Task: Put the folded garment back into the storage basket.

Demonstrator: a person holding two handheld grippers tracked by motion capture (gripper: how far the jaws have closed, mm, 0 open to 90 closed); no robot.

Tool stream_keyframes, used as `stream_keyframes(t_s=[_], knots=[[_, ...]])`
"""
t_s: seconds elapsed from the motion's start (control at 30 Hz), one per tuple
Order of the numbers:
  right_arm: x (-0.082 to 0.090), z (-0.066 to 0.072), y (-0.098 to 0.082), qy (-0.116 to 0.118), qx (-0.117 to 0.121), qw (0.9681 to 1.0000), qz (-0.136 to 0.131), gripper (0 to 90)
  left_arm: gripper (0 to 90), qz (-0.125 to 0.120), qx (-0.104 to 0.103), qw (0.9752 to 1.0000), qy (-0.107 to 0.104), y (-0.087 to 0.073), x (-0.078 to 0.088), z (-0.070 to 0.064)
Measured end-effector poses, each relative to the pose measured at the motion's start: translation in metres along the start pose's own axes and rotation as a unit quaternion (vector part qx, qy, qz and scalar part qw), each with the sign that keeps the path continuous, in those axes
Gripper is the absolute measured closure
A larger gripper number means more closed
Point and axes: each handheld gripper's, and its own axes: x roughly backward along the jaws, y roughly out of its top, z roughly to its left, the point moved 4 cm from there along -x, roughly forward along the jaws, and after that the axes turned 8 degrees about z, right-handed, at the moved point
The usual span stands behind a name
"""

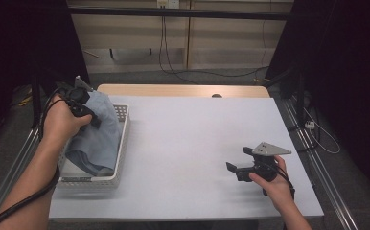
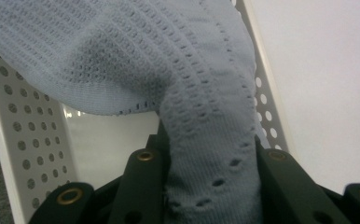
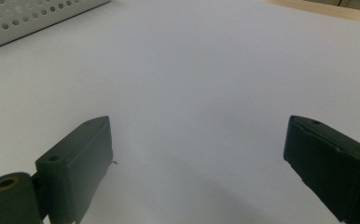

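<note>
The left gripper (image 1: 93, 118) is clamped on a fold of a light blue knitted cloth (image 1: 97, 136), which hangs partly lifted over a white perforated basket (image 1: 121, 143) at the left edge of the desk (image 1: 188, 143). In the left gripper view the two black jaws pinch a gathered strip of the cloth (image 2: 206, 140) between them, with the rest of the fabric spreading above and the basket (image 2: 24, 140) wall and floor visible beneath it. From the high view the lower part of the cloth appears to lie in the near end of the basket, while the upper part is drawn up toward the hand at the far left.

The right gripper (image 1: 238, 167) rests low over the near right part of the desk, well apart from the basket. Its jaws stand wide and hold nothing; the right gripper view shows only bare desk surface (image 3: 192, 84) between them and a corner of the basket (image 3: 29, 16) far off at upper left.

As a judgement, the work looks to be at an early stage: the cloth is grasped and part way out of the basket, but not yet clear of it. Left to do would be lifting it free, bringing it onto the open desk, and probably taking a second hold with the waiting right gripper.
</note>
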Motion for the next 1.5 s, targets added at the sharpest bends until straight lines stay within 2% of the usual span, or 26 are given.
stream_keyframes(t_s=[0.37, 1.07, 1.5], knots=[[0.000, 0.001, 0.000, 0.001, 0.000, 1.0000, 0.001, 7.9, 71.1, -0.001, -0.001, 1.0000, -0.006, -0.005, -0.006, 0.000], [-0.002, 0.002, 0.001, 0.002, 0.001, 1.0000, 0.000, 7.9, 70.4, -0.001, 0.014, 0.9993, -0.034, -0.017, -0.021, 0.003], [-0.002, 0.003, 0.001, 0.002, 0.003, 1.0000, 0.001, 7.9, 70.0, 0.007, 0.017, 0.9988, -0.044, -0.022, -0.026, 0.004]])
